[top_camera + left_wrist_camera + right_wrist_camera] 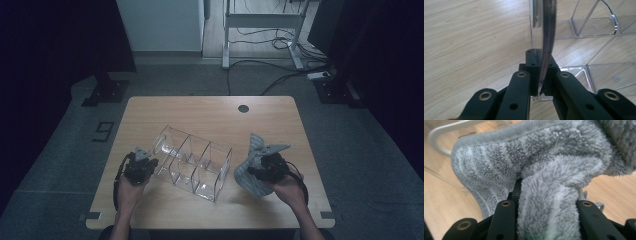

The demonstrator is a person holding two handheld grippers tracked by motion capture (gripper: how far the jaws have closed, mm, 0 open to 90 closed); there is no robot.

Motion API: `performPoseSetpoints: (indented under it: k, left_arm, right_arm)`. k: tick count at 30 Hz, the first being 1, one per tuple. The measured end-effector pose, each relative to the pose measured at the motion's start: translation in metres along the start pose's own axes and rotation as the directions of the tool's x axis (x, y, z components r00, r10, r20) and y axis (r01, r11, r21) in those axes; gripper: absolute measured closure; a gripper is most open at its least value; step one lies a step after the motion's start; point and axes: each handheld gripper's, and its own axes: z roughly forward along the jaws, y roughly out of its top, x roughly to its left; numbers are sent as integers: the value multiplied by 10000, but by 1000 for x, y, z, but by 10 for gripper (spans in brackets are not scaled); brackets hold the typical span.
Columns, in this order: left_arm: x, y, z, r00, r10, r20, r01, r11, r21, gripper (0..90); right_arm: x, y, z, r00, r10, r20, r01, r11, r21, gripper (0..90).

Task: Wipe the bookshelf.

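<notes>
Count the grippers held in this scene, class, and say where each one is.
2. The left gripper clamps the clear organizer's wall; the right gripper holds a grey cloth beside it.

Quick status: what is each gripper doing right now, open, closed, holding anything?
Left gripper: closed on the wall of the clear plastic compartment organizer.
Right gripper: closed on the grey fluffy cloth.

High view: overhead, facing forward and down on light wooden table [210, 107]. Both gripper views: close-up along black jaws. Shared: clear acrylic compartmented organiser [195, 162] [599, 25], tabletop.
</notes>
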Motion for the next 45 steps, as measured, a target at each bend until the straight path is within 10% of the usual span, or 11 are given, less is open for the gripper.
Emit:
performPoseSetpoints:
  k: [21, 45]
  left_arm:
    - [0, -1, 3, 10000, 63, -1, -63, 9998, 187, 859]
    - [0, -2, 3, 9999, 94, -38, -94, 9999, 119, 852]
  right_arm:
    - [-67, -35, -33, 9702, 1790, 1633, -1791, 9837, -144, 649]
    - [-92, -71, 17, 9653, 1831, 1860, -2106, 9674, 1409, 464]
